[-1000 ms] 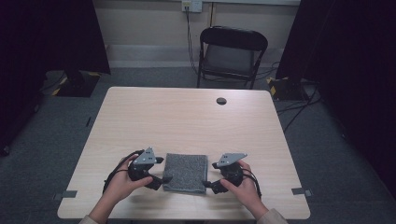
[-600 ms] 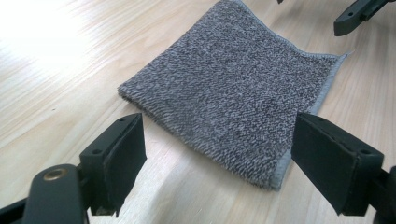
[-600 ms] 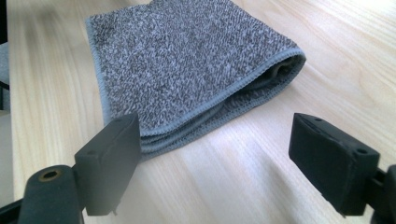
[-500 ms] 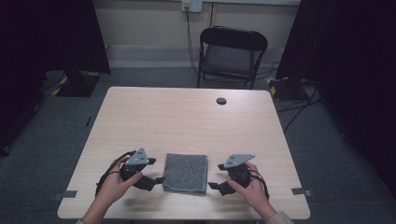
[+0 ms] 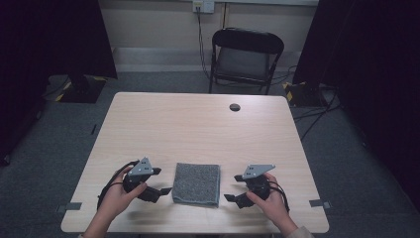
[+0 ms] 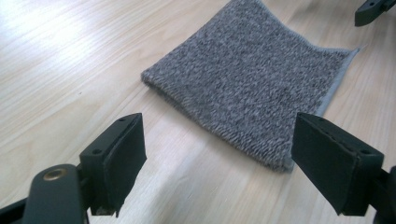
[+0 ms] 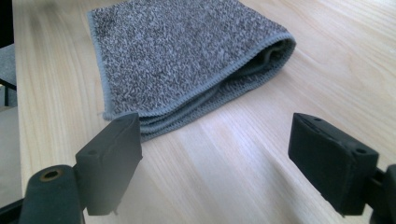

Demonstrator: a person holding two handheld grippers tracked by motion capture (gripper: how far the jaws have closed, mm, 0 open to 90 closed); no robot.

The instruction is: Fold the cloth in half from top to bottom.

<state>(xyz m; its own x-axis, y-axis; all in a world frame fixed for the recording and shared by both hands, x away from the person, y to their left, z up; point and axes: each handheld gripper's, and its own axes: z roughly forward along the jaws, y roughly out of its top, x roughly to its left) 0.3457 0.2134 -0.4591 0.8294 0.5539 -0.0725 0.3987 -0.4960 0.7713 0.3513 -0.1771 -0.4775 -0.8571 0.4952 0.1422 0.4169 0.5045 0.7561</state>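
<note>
— So, where are we seeing the cloth [image 5: 196, 184]?

— We're seeing it lying folded and flat near the table's [image 5: 198, 124] front edge, between the two grippers and touching neither.

— What are the gripper views giving us that the high view isn't?

— We're getting the stacked layers and stitched hem from the right gripper view, with the cloth [image 7: 187, 60] just ahead of the jaws. From the left gripper view we're looking at the rounded fold of the cloth [image 6: 252, 88], and the far gripper's tip is poking in at the top corner.

— And the hands?

— We're watching the left gripper [image 5: 159, 192] pointing right toward the cloth, jaws spread wide and holding nothing. The right gripper [image 5: 231, 198] is pointing left at it, jaws equally wide and empty. Both forearms are coming in from the bottom, hands wrapped around the bodies.
</note>
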